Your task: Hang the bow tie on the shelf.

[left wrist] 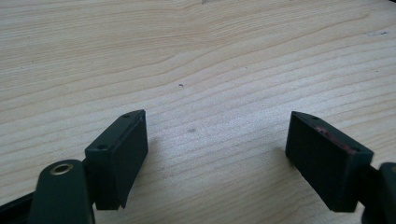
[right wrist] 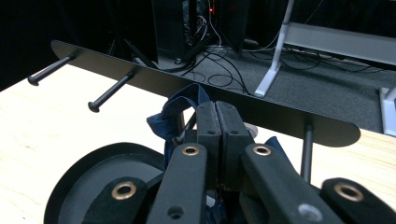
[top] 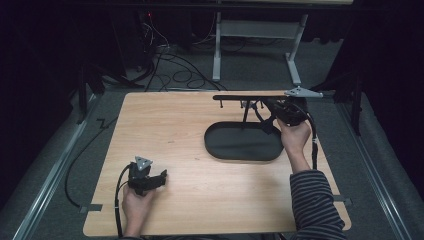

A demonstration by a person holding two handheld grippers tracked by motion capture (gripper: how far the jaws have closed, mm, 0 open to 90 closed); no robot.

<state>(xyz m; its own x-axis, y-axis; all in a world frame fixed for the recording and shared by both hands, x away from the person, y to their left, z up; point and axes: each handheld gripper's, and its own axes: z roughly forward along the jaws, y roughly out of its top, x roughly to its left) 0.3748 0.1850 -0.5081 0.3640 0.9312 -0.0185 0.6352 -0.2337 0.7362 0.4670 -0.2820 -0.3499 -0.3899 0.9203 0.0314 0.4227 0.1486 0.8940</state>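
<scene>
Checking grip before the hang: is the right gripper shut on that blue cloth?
Shut on it. The right gripper has its pads pressed together, with the blue cloth pinched between them beside the black rack.

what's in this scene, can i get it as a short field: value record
surface: light wooden table
stand: black metal rack with pegs, on a black oval base
held item: dark blue fabric strap
right gripper: shut on the strap, at the rack's bar
left gripper: open, nothing between the jaws, low over bare wood
floor behind: cables and grey table legs
</scene>
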